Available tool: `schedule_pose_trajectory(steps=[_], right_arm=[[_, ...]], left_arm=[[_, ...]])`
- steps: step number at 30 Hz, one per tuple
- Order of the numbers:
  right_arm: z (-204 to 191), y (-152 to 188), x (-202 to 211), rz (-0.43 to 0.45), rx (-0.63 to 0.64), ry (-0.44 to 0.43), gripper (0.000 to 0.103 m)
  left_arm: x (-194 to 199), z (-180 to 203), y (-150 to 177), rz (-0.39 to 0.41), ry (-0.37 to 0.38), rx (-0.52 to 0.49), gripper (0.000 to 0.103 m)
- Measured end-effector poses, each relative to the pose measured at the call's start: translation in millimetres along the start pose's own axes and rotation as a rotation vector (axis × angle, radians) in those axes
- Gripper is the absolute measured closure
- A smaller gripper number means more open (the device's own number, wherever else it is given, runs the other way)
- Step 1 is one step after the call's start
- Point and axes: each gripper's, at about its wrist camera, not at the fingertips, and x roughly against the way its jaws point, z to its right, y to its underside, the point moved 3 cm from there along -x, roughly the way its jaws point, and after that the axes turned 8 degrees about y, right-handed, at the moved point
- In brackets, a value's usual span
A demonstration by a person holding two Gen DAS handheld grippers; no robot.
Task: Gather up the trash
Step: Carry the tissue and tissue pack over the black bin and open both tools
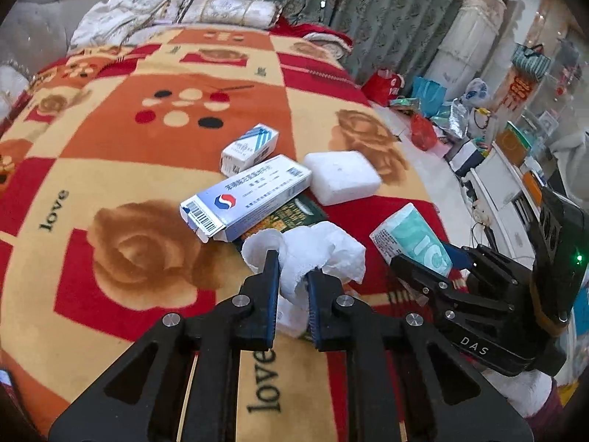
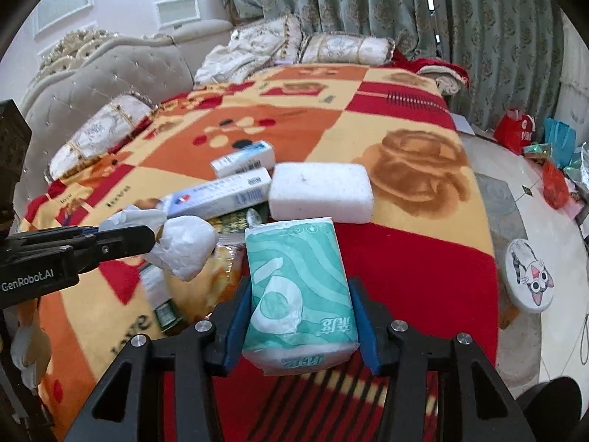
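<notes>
My left gripper (image 1: pixel 293 263) is shut on a crumpled white tissue (image 1: pixel 324 254) and holds it above the bed; the tissue also shows in the right wrist view (image 2: pixel 184 250). My right gripper (image 2: pixel 300 287) is shut on a green-and-white tissue pack (image 2: pixel 298 291), which also shows in the left wrist view (image 1: pixel 416 237). On the blanket lie a long blue-white medicine box (image 1: pixel 246 199), a small blue-white box (image 1: pixel 250 147), a white foam block (image 1: pixel 342 176) and a green-yellow wrapper (image 1: pixel 291 217).
The patterned red-orange blanket (image 1: pixel 110 169) covers the bed. Pillows (image 1: pixel 228 9) lie at its far end by curtains. Bags and clutter (image 1: pixel 423 110) stand on the floor to the right. A round cat stool (image 2: pixel 530 276) stands beside the bed.
</notes>
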Motion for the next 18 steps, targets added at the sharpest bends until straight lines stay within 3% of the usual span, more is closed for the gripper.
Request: schedule_pose_trajectory(steps=[18], right_arm=[[24,33,107,0.106,-0.086,0.046,0.054]], left_arm=[[54,86,22,0.083,0.02,-0.126,0.091]])
